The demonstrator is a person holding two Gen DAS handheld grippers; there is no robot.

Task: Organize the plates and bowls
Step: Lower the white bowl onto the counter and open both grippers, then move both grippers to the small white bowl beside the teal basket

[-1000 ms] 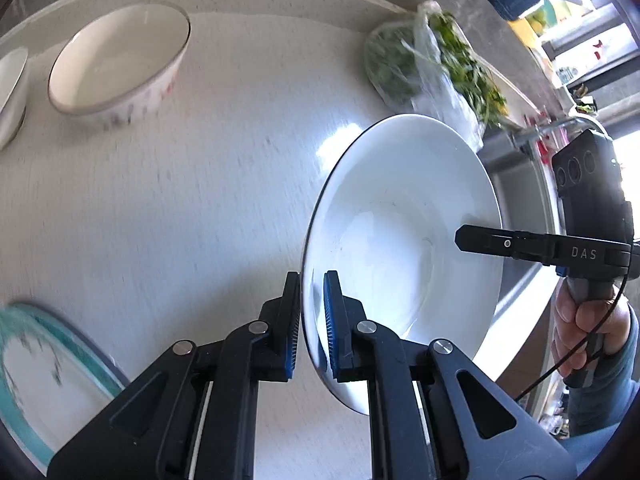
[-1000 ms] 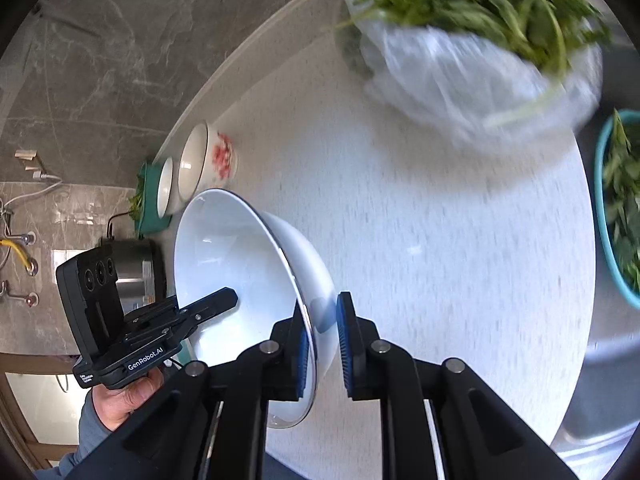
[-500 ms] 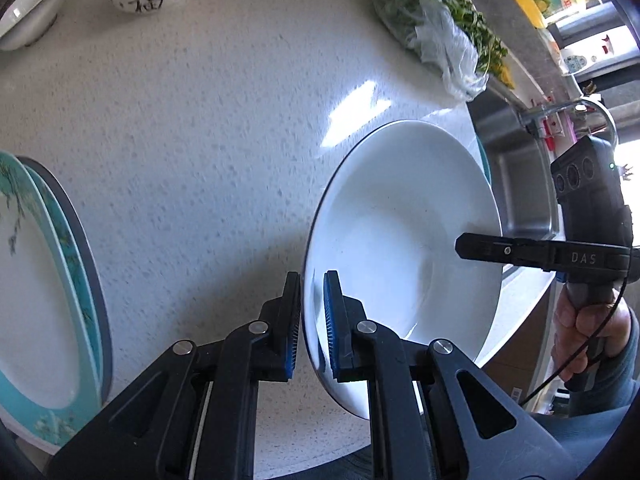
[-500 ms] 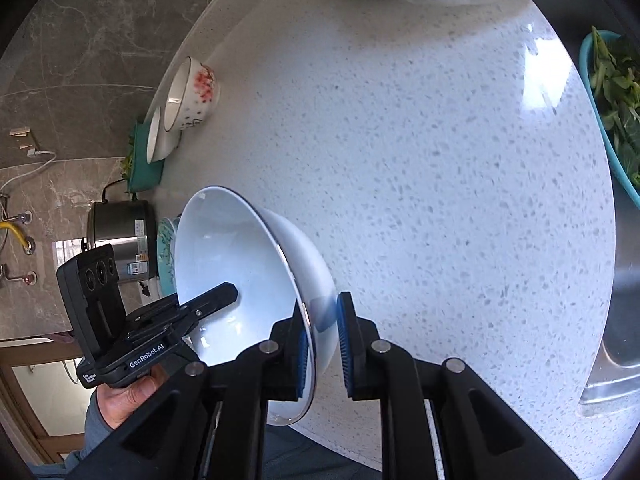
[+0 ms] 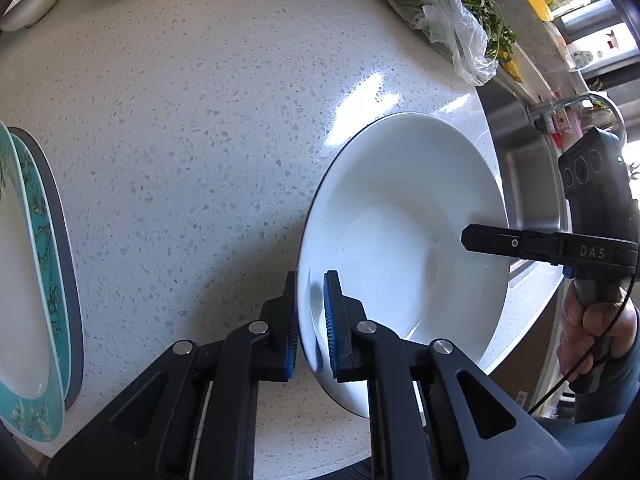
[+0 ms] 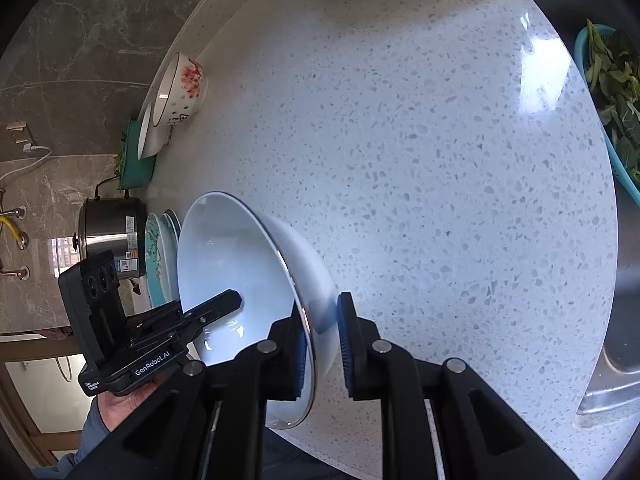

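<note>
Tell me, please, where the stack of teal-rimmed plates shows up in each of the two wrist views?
Left wrist view: the teal-rimmed plates fill the far left edge, lying on the counter.
Right wrist view: the teal-rimmed plates sit small at left of centre, between the steel pot and the white bowl.
Shared landmark: the white bowl, held in both tongs.

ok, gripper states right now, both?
Left gripper: shut on the white plate's rim.
Right gripper: shut on the opposite rim of that plate.
</note>
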